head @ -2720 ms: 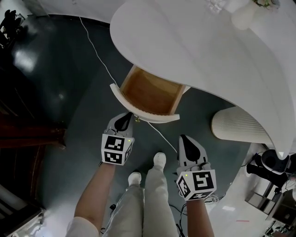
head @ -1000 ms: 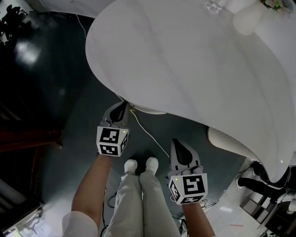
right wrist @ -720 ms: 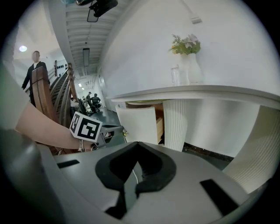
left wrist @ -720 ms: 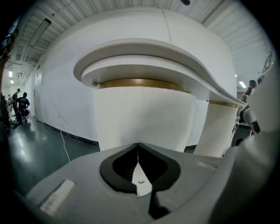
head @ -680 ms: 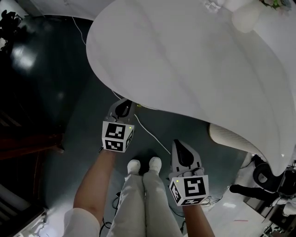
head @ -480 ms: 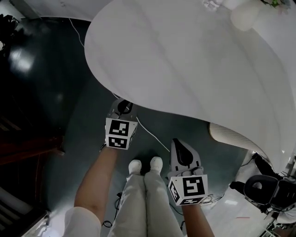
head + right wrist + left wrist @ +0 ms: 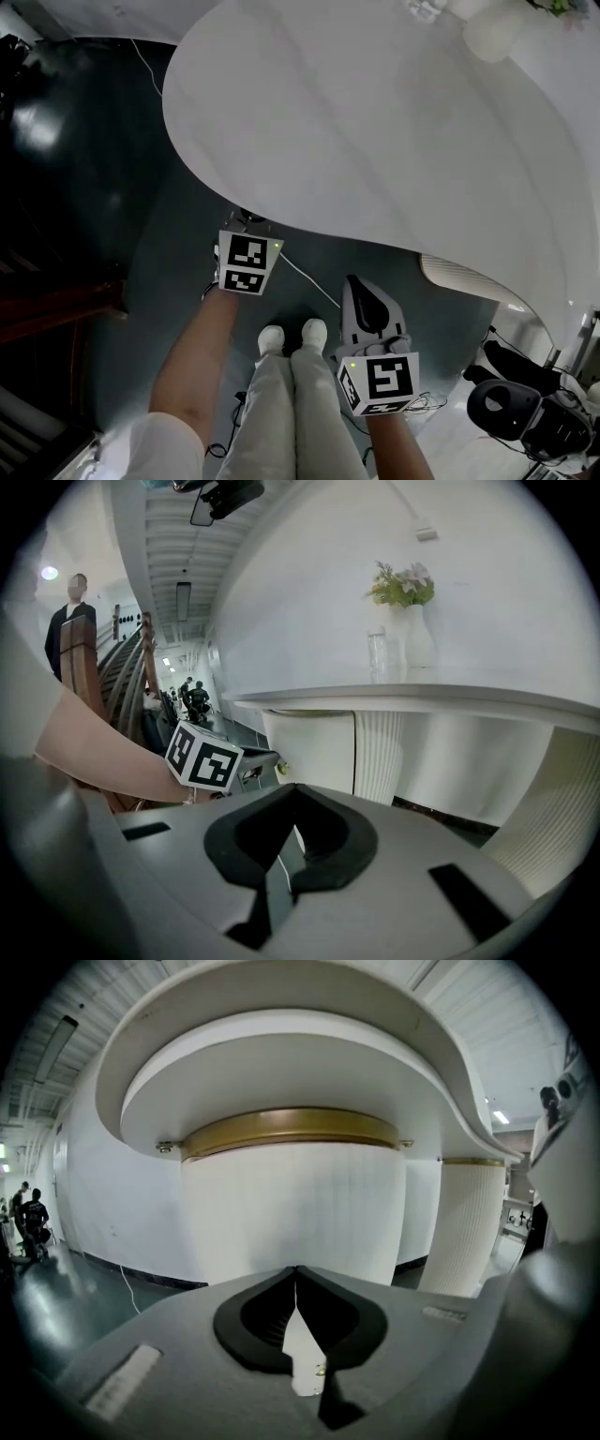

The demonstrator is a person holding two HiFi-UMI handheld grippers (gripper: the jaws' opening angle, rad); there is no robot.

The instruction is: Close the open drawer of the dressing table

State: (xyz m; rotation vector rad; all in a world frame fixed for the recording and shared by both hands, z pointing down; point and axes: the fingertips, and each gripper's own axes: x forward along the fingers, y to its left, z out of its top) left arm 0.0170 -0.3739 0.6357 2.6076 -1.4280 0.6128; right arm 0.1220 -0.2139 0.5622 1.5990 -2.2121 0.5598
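Observation:
The white dressing table point(image 7: 394, 122) fills the upper right of the head view, and no drawer sticks out from under its top. In the left gripper view the drawer's curved white front point(image 7: 295, 1208) with a gold band point(image 7: 291, 1129) sits in under the tabletop. My left gripper point(image 7: 247, 223) is shut and empty, with its tips tucked under the table edge, right at that front point(image 7: 314, 747). I cannot tell whether they touch. My right gripper point(image 7: 368, 305), also shut and empty, hangs back over the floor beside the person's legs.
A ribbed white pedestal point(image 7: 464, 272) stands under the table at the right. A white cable point(image 7: 305, 277) runs across the dark floor past the person's shoes point(image 7: 291, 336). A vase of flowers point(image 7: 405, 621) stands on the tabletop. A chair base point(image 7: 516, 412) is at the lower right.
The drawer, open with its wooden inside showing 2.7 s ago, has slid in under the tabletop. My left gripper moved forward with it. The right gripper has hardly shifted.

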